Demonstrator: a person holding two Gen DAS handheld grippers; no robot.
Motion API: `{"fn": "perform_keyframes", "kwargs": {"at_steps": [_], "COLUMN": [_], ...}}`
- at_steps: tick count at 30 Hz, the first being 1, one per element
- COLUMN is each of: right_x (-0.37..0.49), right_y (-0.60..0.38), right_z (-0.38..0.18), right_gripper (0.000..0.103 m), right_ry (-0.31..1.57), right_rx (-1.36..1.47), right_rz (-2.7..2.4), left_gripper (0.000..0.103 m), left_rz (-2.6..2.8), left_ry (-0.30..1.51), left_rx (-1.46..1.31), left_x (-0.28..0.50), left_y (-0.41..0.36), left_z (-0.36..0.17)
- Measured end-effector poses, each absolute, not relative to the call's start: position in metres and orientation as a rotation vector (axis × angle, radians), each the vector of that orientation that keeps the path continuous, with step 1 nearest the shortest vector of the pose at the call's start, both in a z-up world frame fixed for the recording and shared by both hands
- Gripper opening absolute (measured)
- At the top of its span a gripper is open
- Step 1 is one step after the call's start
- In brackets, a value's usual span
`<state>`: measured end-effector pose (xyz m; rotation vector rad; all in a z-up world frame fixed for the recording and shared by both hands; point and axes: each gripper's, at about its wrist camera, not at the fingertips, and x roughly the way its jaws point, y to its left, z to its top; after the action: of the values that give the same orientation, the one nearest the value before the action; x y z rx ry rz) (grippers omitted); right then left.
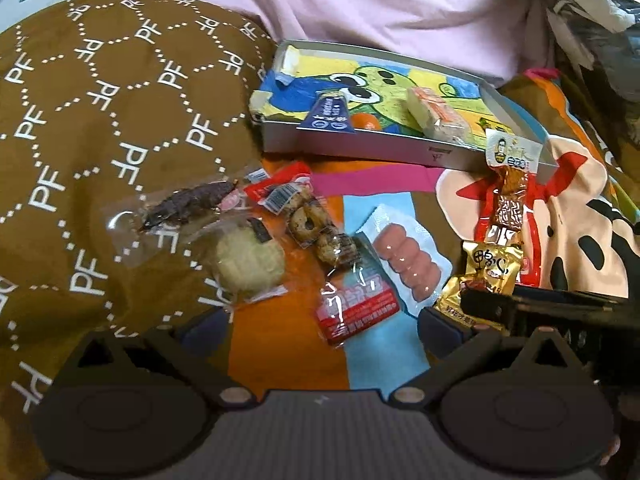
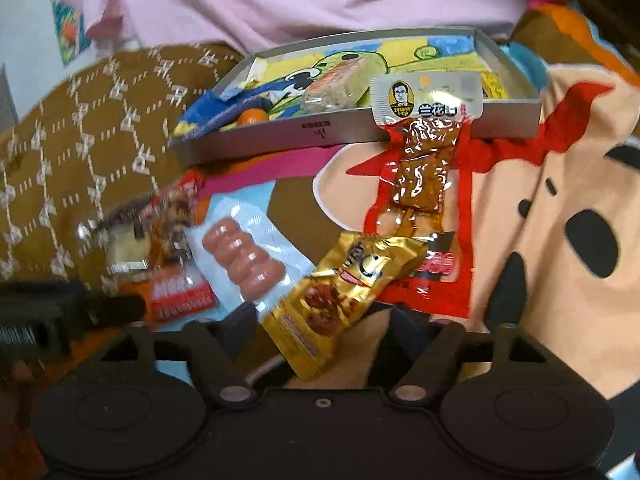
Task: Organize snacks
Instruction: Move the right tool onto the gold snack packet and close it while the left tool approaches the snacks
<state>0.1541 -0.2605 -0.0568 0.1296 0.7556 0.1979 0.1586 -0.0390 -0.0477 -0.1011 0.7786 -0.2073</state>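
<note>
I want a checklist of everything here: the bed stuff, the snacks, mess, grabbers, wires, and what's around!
Surface: colourful cartoon blanket, brown patterned cloth.
Job's things: shallow box holding three snacks; gold packet, sausage pack, cookie pack, round pastry outside.
Clutter: nothing seen.
Grippers: left gripper open, empty; right gripper, fingers either side of gold packet, contact unclear.
Cables: nothing seen.
Surroundings: pink fabric.

A shallow box (image 1: 360, 148) sits farthest back on the bedspread (image 1: 280, 360), with a wrapped cake (image 1: 436, 114) inside. In front lie the loose snacks — a sausage pack (image 1: 408, 260) in the middle, a cookie bag (image 1: 320, 232) to its left, a foil packet (image 1: 480, 280) to its right.
</note>
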Motion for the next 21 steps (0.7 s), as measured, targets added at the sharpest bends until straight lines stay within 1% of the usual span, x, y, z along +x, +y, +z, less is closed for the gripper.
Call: {"fn": "perform_keyframes", "kwargs": {"at_steps": [8,11,13,14,15,16,17,18,21], "right_x": [0.171,0.174,0.178,0.179,0.18,0.18,0.181,0.181,0.179], "right_y": [-0.266,-0.268,-0.27,-0.271,-0.272,-0.273,-0.275,-0.276,-0.277], "right_z": [-0.063,-0.063,-0.065,-0.066,-0.067,-0.067,-0.067,-0.066,-0.06], "right_gripper": [0.067,0.066,0.06,0.052,0.043,0.037,0.026,0.022,0.02], "right_ry": [0.812,0.806,0.804,0.801,0.802,0.803,0.807,0.811,0.822], "right_rx": [0.258,0.258,0.276,0.286,0.293,0.301,0.313,0.32,0.311], "right_rz": [0.197,0.191,0.186,0.182,0.179,0.177,0.179,0.175,0.168], "left_gripper": [0.103,0.103,0.103,0.103,0.103,0.103,0.103,0.103,0.103], "left_rz": [-0.224,-0.22,-0.219,-0.217,-0.214,-0.208,-0.201,-0.197,-0.19], "left_ry": [0.792,0.797,0.796,0.797,0.796,0.794,0.794,0.796,0.787], "left_rx": [-0.103,-0.092,-0.087,-0.083,-0.082,-0.084,-0.089,-0.093,-0.094], "left_x": [0.165,0.168,0.169,0.169,0.17,0.171,0.172,0.173,0.174], "left_y": [-0.043,-0.047,-0.049,-0.05,-0.051,-0.052,-0.054,-0.055,-0.063], "left_z": [-0.053,-0.055,-0.055,-0.055,-0.055,-0.056,-0.055,-0.055,-0.052]}}
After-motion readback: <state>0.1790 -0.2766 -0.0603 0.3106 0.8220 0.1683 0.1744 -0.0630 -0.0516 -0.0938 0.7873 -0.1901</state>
